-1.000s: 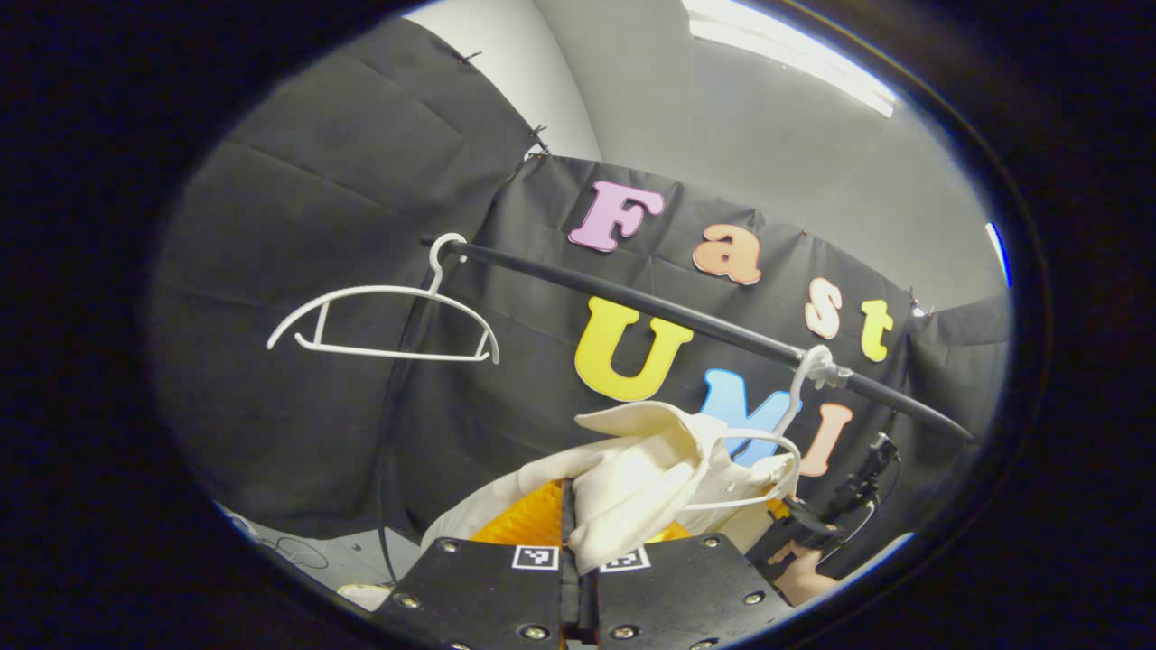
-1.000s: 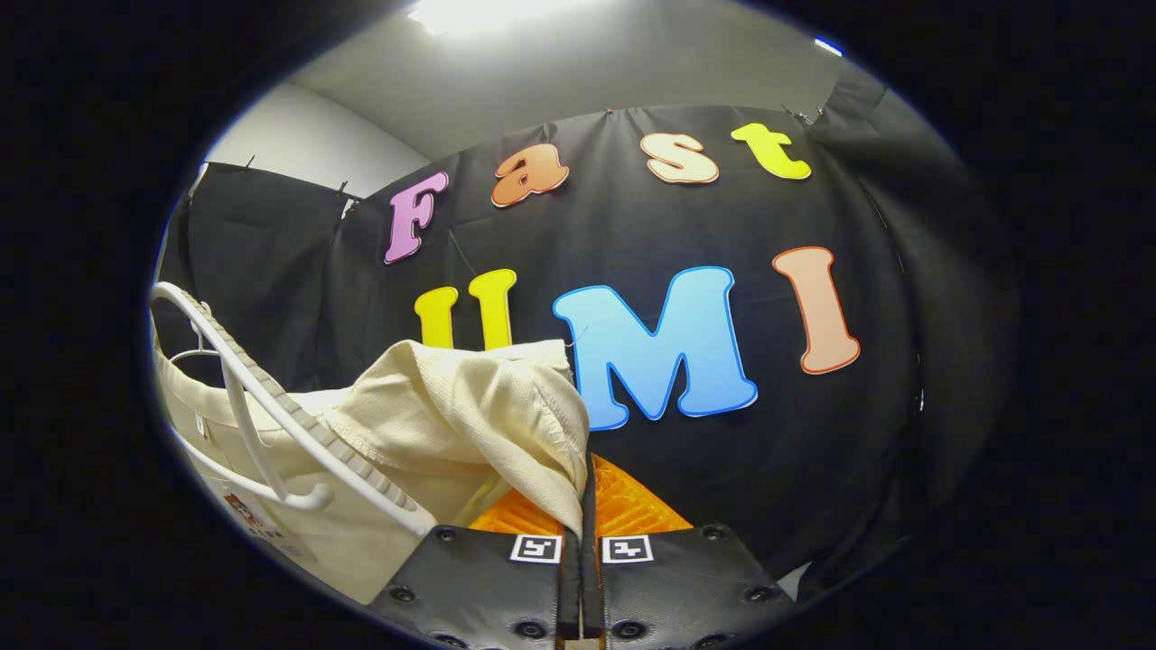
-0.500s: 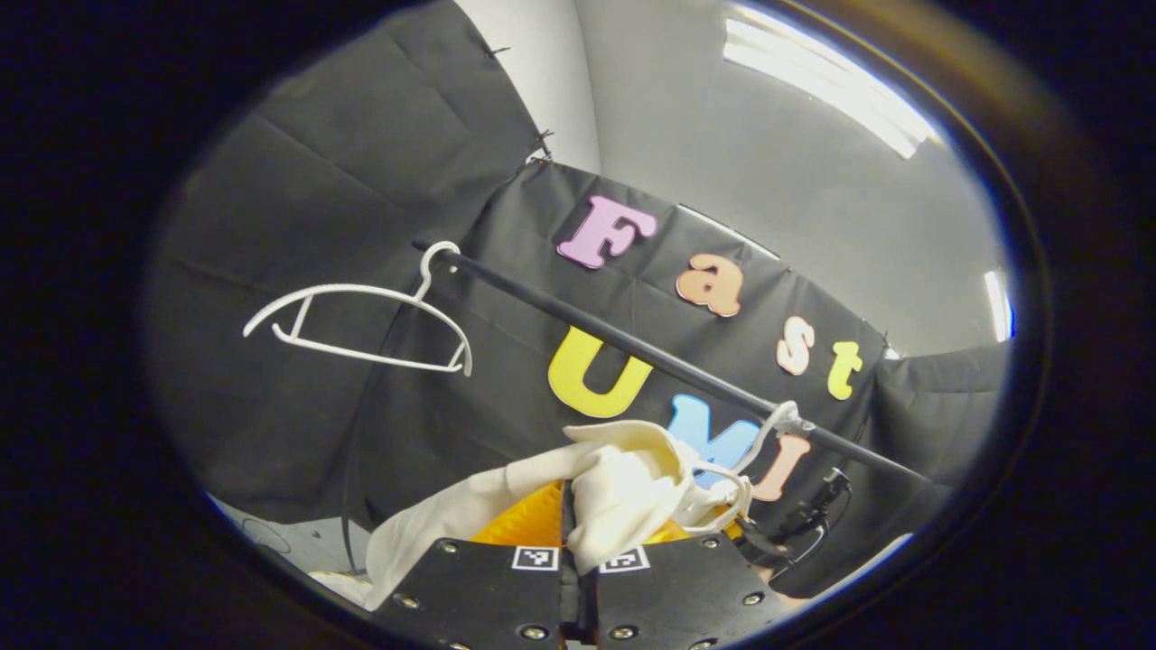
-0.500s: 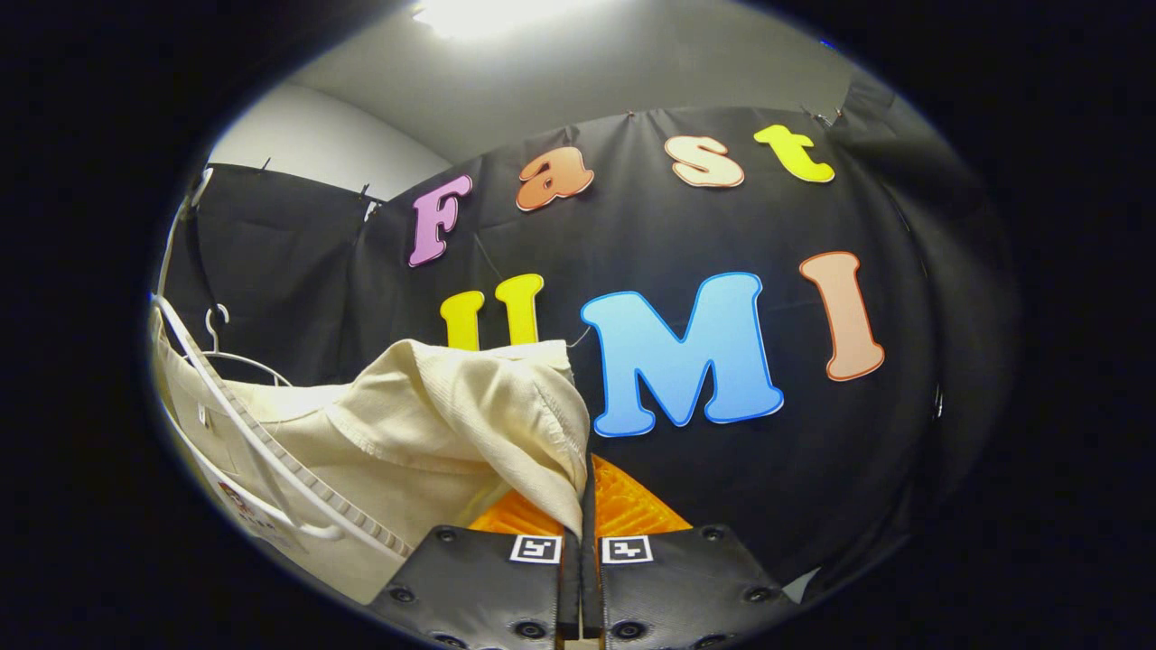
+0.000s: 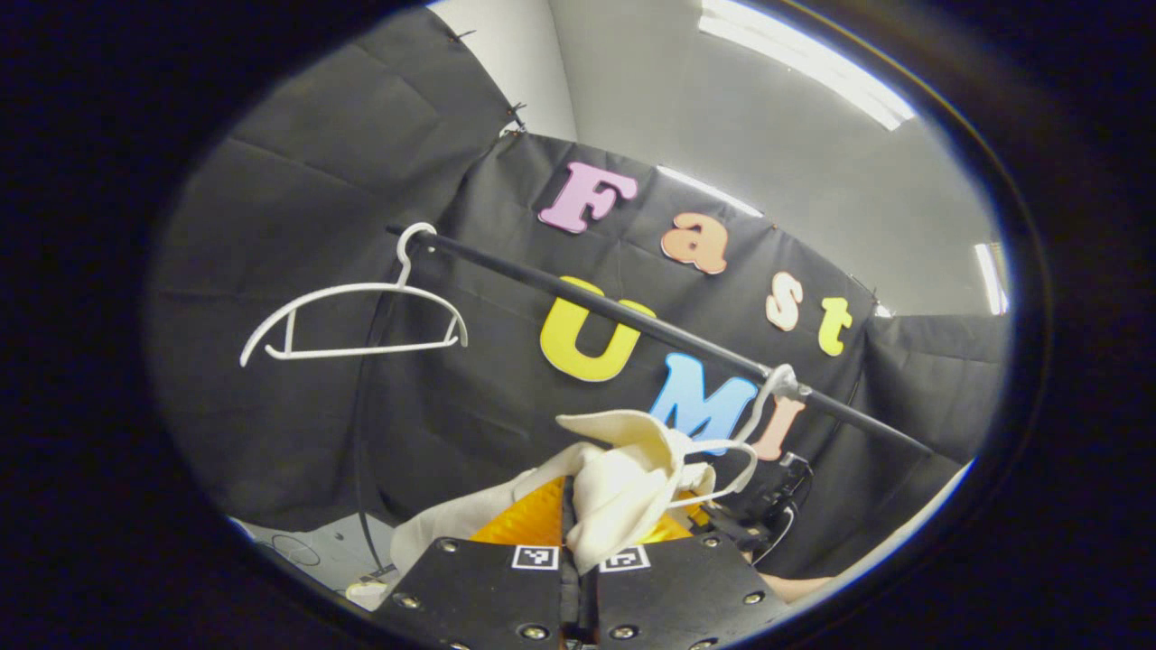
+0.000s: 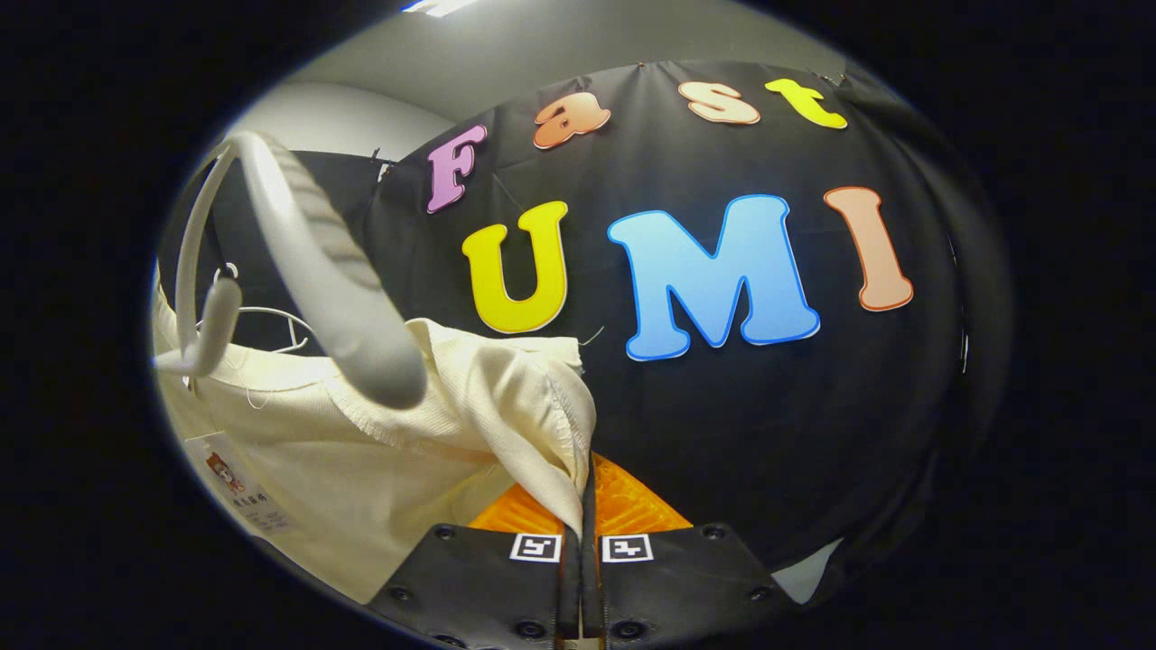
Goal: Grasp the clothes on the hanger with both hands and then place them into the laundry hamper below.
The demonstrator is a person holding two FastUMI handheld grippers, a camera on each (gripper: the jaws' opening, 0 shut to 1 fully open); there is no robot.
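You have the cream-coloured woven cotton garment (image 5: pixel 623 469) pinched at both ends. Your left gripper (image 5: pixel 578 542) is closed tight on a bunched fold of it, and your right gripper (image 6: pixel 582 533) is closed on its hemmed edge (image 6: pixel 564 424), both jaws pressed together with cloth between them.

The garment sits just under the black horizontal rail (image 5: pixel 632 320). In the right gripper view, the white plastic hanger with a ribbed shoulder (image 6: pixel 316 262) lies in front of the cloth near its collar; whether it is fully out of the neck opening, I cannot tell. A second, bare white hanger (image 5: pixel 352 311) hangs near the rail's left end.

Expect this garment to be light, limp and easily stretched: it will sag between your two grips and drag on anything it catches. Seams and hems are the firmest places to hold, so your right grip looks sound. The left holds a loose fold, which may slip.
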